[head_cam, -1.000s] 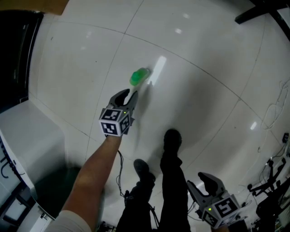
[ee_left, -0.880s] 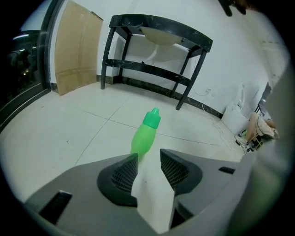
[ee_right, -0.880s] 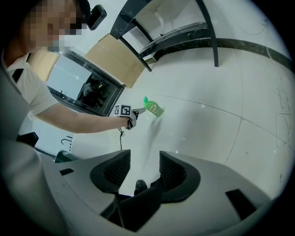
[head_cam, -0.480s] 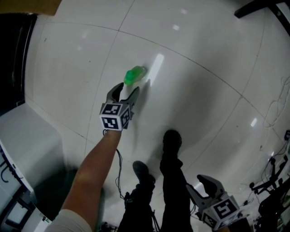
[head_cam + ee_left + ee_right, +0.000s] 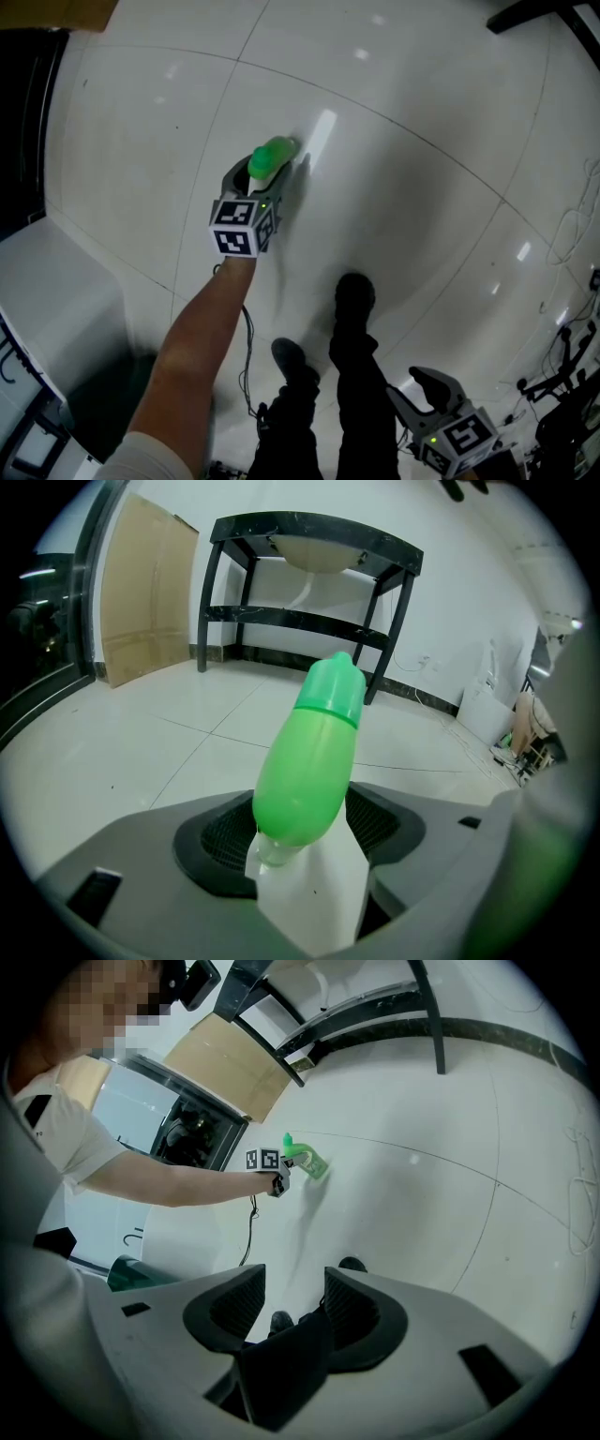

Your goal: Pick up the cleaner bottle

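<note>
Cleaner bottle (image 5: 271, 156): green, on the white tiled floor (image 5: 422, 141), left of centre in the head view, cap end towards the far side.
Left hand-held gripper (image 5: 267, 171): reaching down at the end of a bare forearm (image 5: 197, 347); jaws spread wide, just been opening; cleaner bottle between them, one pad on each side, neither pressing on it.
Right hand-held gripper (image 5: 405, 380): low at the near right, well apart from the bottle; jaws apart, holding nothing, only floor and a dark trouser leg beyond them.
Shoes (image 5: 354, 292): dark, on the floor between the two grippers.
Far side, in the left gripper view: black frame stand (image 5: 309, 536) against the wall, cardboard sheet (image 5: 141, 592) leaning to its left.
</note>
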{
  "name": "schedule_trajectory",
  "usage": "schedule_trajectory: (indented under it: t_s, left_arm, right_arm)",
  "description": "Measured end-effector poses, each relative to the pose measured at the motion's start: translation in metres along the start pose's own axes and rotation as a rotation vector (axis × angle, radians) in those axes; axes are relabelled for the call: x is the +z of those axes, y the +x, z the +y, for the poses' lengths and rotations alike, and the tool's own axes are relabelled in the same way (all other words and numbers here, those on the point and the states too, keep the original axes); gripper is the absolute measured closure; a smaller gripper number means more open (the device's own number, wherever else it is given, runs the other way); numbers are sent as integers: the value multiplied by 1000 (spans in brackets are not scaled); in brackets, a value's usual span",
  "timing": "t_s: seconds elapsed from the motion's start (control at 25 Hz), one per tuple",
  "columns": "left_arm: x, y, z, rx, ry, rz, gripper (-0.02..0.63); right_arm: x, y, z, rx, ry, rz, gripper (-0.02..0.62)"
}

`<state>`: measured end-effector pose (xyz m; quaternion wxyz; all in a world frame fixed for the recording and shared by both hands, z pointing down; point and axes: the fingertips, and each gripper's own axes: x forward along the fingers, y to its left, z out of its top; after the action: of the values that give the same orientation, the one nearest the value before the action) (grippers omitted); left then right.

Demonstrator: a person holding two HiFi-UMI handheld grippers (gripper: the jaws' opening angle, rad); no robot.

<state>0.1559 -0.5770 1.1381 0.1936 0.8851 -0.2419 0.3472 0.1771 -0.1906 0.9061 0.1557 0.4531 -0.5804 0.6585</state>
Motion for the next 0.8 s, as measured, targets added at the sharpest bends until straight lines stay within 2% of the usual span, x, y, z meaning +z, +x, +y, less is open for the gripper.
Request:
schedule_trajectory:
  t_s: [0.8]
  left_arm:
    - [15, 28, 1, -3, 125, -54, 318]
  right_arm:
    - [-9, 7, -13, -15, 20, -2, 393]
